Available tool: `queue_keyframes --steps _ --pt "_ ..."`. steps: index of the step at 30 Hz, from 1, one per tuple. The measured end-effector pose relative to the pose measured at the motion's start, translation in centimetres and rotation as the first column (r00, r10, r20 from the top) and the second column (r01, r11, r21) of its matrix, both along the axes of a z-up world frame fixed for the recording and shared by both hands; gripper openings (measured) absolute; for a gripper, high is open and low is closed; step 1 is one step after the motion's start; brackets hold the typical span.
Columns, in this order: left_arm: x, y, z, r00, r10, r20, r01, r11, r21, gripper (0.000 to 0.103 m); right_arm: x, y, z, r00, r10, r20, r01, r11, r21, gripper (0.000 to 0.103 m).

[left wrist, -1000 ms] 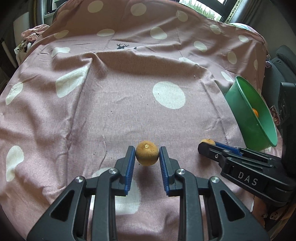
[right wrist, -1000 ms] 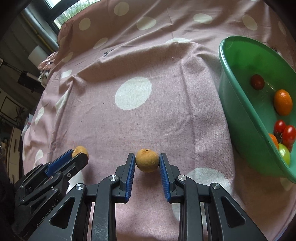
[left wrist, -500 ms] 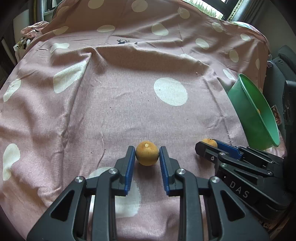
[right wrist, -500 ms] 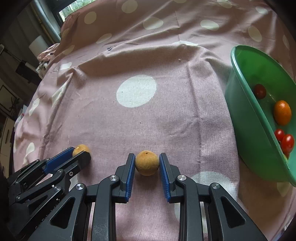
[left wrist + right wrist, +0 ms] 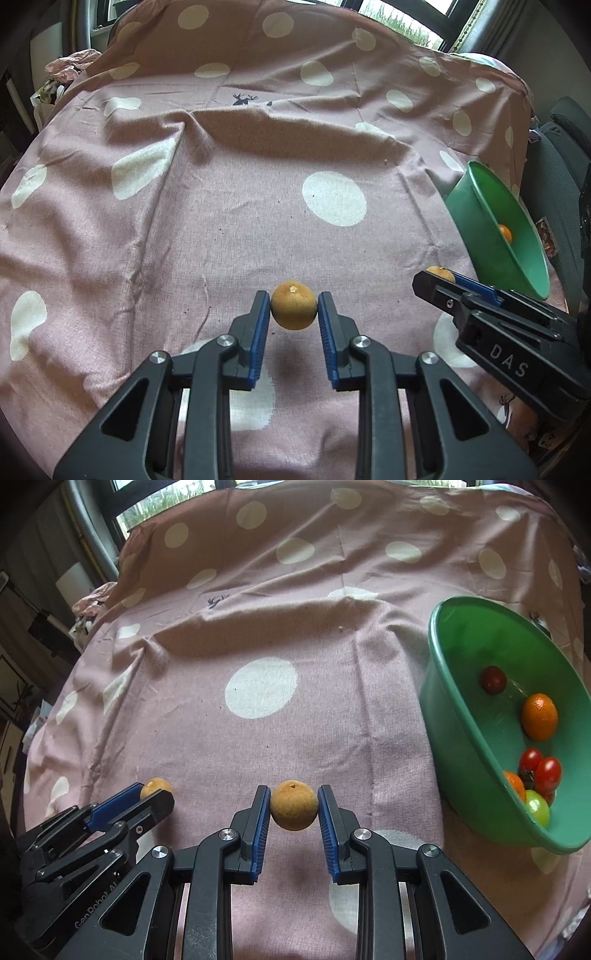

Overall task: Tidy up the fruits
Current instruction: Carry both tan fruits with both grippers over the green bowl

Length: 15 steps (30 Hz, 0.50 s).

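Nearest to where I stood, the left gripper (image 5: 294,310) was clenched on a small brown-orange fruit (image 5: 294,309), its blue pads pressing both flanks and the fruit hanging clear of the cloth, a shadow under it. Just beside it the right gripper (image 5: 294,805) was clamped the same way on a second small fruit (image 5: 294,805), also lifted off the pink spotted bedspread (image 5: 258,627). Each fruit was round and caught only near the tips of the pads (a thin hold, to my eye), so a jolt or a quick swing could have rolled one out; it would then have dropped onto soft cloth and probably run down a fold, out of easy reach.

Further off to the right stood the green bowl (image 5: 439,709), tipped on the bedding with its mouth towards the grippers and an orange (image 5: 539,716), several red tomatoes (image 5: 548,775) and a green one (image 5: 537,806) already gathered low inside. I judged that bowl the real hazard: resting on a yielding bed, a knock on its rim from either gripper might have rocked it and spilled what was sorted. The two grippers also sat close together, so both heading for the bowl at once risked a collision.

Beyond lay bare cloth and a window.
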<state>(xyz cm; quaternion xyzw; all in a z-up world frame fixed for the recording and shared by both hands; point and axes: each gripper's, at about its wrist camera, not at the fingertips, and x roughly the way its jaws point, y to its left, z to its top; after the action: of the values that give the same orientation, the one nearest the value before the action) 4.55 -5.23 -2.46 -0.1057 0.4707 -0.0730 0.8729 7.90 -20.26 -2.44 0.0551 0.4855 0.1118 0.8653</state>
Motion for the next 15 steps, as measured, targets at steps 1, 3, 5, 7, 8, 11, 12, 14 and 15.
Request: queue_keyframes --steps 1,3,5,7,8,11,12,14,15 --pt "-0.2 -0.2 0.6 1.0 -0.005 0.023 0.005 1.0 0.003 0.027 -0.2 -0.3 0.4 1.0 -0.006 0.014 0.006 1.0 0.01 0.028" --pt "-0.7 -0.5 1.7 0.998 -0.006 0.065 0.005 1.0 0.007 0.027 -0.5 -1.0 1.5 0.999 -0.021 0.044 0.02 1.0 0.025 0.028" --pt "-1.1 -1.0 2.8 0.995 -0.009 0.1 0.009 1.0 0.0 0.026 -1.0 -1.8 2.6 0.996 -0.04 0.078 0.037 0.998 0.042 0.028" --pt "-1.5 -1.7 4.0 0.991 -0.019 0.134 0.02 1.0 -0.005 0.027 -1.7 -2.8 4.0 0.991 -0.063 0.12 0.058 0.997 0.047 0.028" --pt "-1.6 -2.2 4.6 0.988 -0.025 0.153 0.026 1.0 -0.003 0.027 -1.9 -3.1 4.6 0.986 -0.074 0.146 0.068 0.996 0.05 0.028" --pt "-1.7 -4.3 6.5 0.976 -0.046 0.211 0.044 0.999 0.015 0.027 -2.7 -5.0 6.4 0.973 -0.111 0.203 0.098 0.992 0.076 0.028" --pt "-1.8 -4.9 7.0 0.973 -0.054 0.226 0.053 0.999 0.014 0.027 -2.9 -5.7 6.8 0.968 -0.126 0.215 0.109 0.99 0.091 0.028" --pt "-1.7 -6.1 7.8 0.967 -0.065 0.247 0.071 0.997 -0.014 0.027 -3.2 -7.2 7.6 0.958 -0.156 0.238 0.133 0.985 0.111 0.028" --pt "-1.6 -6.7 8.1 0.964 -0.075 0.254 0.084 0.996 -0.027 0.027 -3.4 -8.0 8.0 0.952 -0.176 0.251 0.15 0.982 0.117 0.028"
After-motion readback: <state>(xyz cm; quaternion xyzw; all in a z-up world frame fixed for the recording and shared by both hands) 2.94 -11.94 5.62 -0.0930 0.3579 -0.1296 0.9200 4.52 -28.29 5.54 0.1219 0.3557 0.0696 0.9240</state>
